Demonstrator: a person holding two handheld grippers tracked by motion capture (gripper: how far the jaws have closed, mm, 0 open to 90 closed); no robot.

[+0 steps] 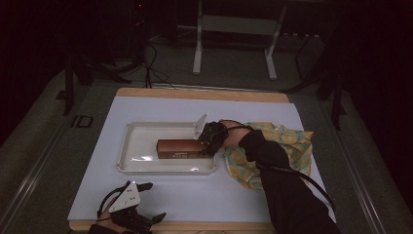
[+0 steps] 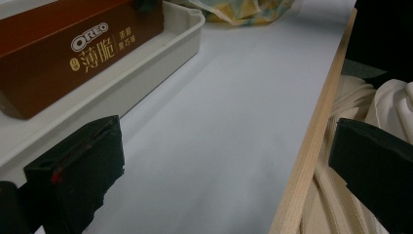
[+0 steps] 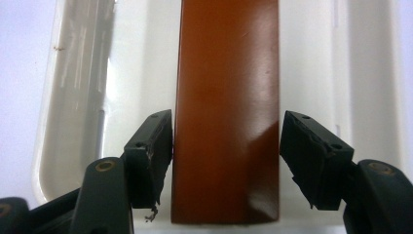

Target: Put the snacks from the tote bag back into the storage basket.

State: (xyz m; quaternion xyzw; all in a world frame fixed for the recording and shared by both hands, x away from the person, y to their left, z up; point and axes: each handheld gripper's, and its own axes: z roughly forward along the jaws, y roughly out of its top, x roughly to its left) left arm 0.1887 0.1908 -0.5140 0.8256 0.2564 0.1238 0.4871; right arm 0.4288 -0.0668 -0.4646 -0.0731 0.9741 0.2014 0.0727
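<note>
A brown Oreo box (image 1: pixel 178 147) lies lengthwise in a white tray (image 1: pixel 165 170) at the middle of the table. My right gripper (image 1: pixel 204 143) reaches in from the right and is at the box's right end. In the right gripper view its jaws stand against both long sides of the box (image 3: pixel 224 58), with the gripper (image 3: pixel 226 131) shut on it over the tray (image 3: pixel 73 97). My left gripper (image 1: pixel 155 201) rests open near the table's front left edge, holding nothing. In the left gripper view, the gripper (image 2: pixel 226 161) has its jaws wide apart, with the box (image 2: pixel 58 53) and tray (image 2: pixel 146 63) ahead to the left.
A yellow and teal patterned cloth (image 1: pixel 287 141) lies crumpled to the right of the tray, partly under my right forearm. A pale mat (image 1: pixel 195 195) covers the wooden tabletop (image 2: pixel 311 136). Cream fabric (image 2: pixel 341 195) shows below the front edge. A metal frame (image 1: pixel 234 24) stands behind the table.
</note>
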